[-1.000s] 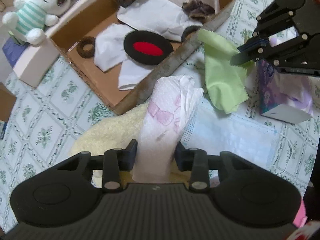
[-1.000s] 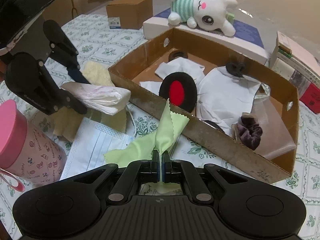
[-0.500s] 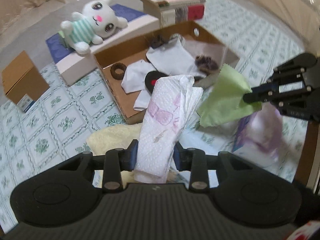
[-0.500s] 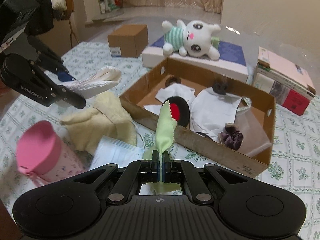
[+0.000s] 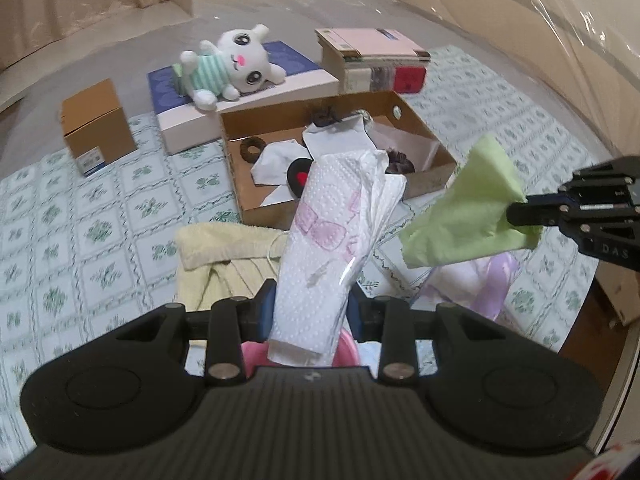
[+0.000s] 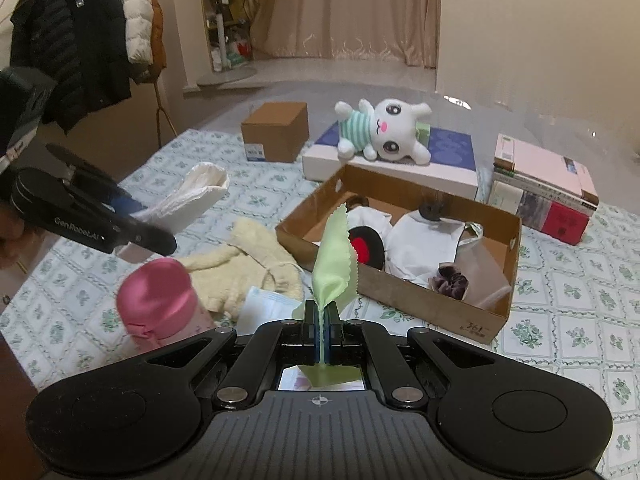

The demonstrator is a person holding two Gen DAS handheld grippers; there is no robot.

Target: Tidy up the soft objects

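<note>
Jaws of the left gripper (image 5: pixel 311 304) clamp a tissue pack (image 5: pixel 335 240); the right gripper (image 6: pixel 321 330) pinches a green cloth (image 6: pixel 334 264). Both hang above the worktop (image 6: pixel 568 320), short of the cardboard box (image 6: pixel 420 304). Released early, the cloth may miss.

Upper left of your right wrist view, dark and white coats (image 6: pixel 86 36) hang on a rack, with a beige curtain (image 6: pixel 344 8) at top centre. Left of centre you see a small brown carton (image 6: pixel 276 131) on the patterned desk (image 6: pixel 580 320). At the right edge sits a stack of books (image 6: pixel 548 194). Lower left, a pink bottle (image 6: pixel 160 300) stands upright. In your left wrist view, the same carton (image 5: pixel 96 122) sits at the left and the books (image 5: pixel 374 58) at upper centre.
</note>
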